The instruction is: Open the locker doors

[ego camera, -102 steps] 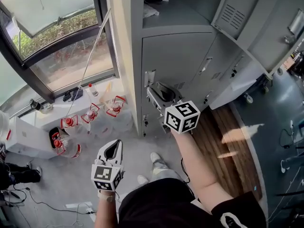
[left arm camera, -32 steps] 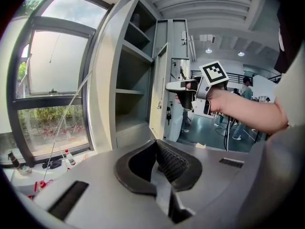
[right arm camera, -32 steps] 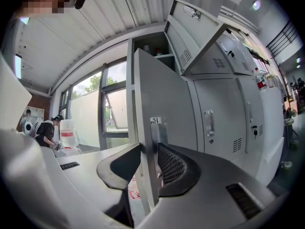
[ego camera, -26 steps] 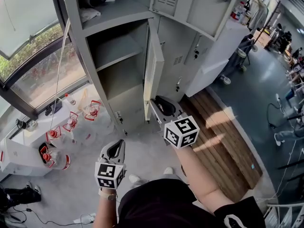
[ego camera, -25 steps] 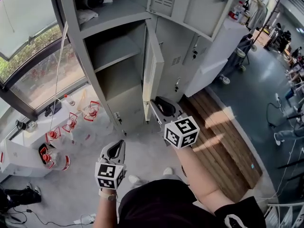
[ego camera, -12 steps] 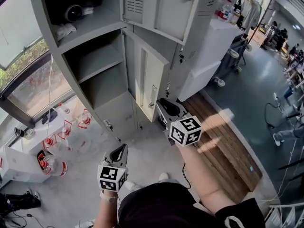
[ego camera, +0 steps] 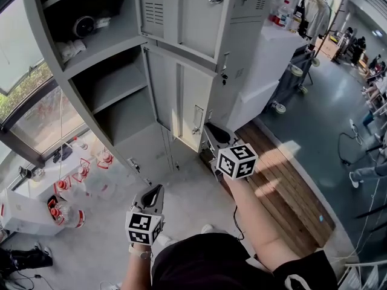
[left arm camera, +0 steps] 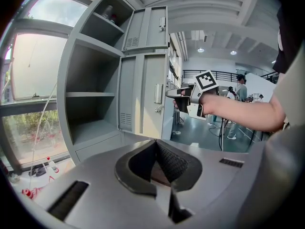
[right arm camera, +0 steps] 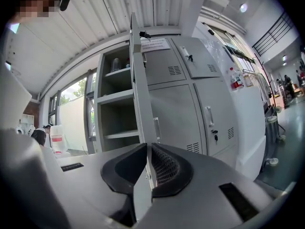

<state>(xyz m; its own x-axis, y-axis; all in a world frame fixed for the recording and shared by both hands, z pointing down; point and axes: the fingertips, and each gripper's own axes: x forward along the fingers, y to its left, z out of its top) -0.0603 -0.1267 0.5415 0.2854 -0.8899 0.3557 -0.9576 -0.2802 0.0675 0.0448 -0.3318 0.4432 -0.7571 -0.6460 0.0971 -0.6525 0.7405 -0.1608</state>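
On the locker door (right arm camera: 142, 89), right gripper (right arm camera: 147, 149) just clamped; left gripper (left arm camera: 155, 147) pinched shut, empty.

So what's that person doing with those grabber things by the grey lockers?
A person is opening locker doors with a gripper in each hand. The right gripper has the edge of the lower locker door between its jaws, which have just been closing onto it. That door stands wide open, showing bare shelves inside. The upper door above it is open too. The left gripper hangs low, shut, with nothing in it.
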